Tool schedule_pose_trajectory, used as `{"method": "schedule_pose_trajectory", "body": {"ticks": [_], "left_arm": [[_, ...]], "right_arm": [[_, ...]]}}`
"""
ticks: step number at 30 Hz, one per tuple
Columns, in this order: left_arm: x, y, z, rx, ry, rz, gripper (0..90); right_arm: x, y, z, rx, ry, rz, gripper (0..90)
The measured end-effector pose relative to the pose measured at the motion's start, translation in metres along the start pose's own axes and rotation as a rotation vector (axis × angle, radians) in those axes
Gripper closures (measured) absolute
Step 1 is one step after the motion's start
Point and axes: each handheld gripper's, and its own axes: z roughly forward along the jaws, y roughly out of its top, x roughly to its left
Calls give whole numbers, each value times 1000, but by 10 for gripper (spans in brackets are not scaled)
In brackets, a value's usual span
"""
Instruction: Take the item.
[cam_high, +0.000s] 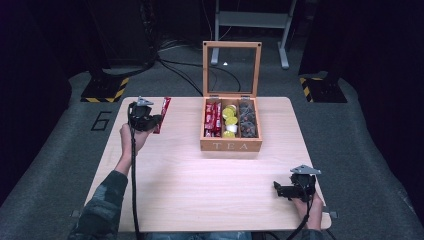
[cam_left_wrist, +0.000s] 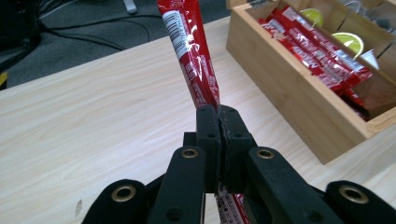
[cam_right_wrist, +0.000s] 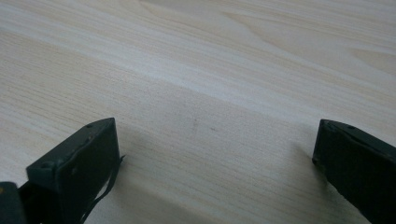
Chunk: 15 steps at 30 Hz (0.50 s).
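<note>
Evidently the long red foil stick sachet (cam_left_wrist: 192, 56) is light, thin and crinkly, and slippery enough to slide if pinched loosely. It is clamped a little below its middle by the fully closed left tongs (cam_left_wrist: 219, 122), raised above the pale wooden worktop (cam_high: 200, 180), left of the open wooden tea box (cam_high: 231, 145). The left forearm is stretched forward. The right tongs (cam_right_wrist: 215, 154) are held wide open and empty, low over the worktop.
</note>
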Motion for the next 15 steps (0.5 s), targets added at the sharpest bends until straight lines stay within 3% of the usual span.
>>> {"method": "schedule_pose_trajectory", "body": {"ticks": [15], "left_arm": [[20,-26,8,40,25,-51,879]], "right_arm": [[0,0,0,0,-1,0,0]]}}
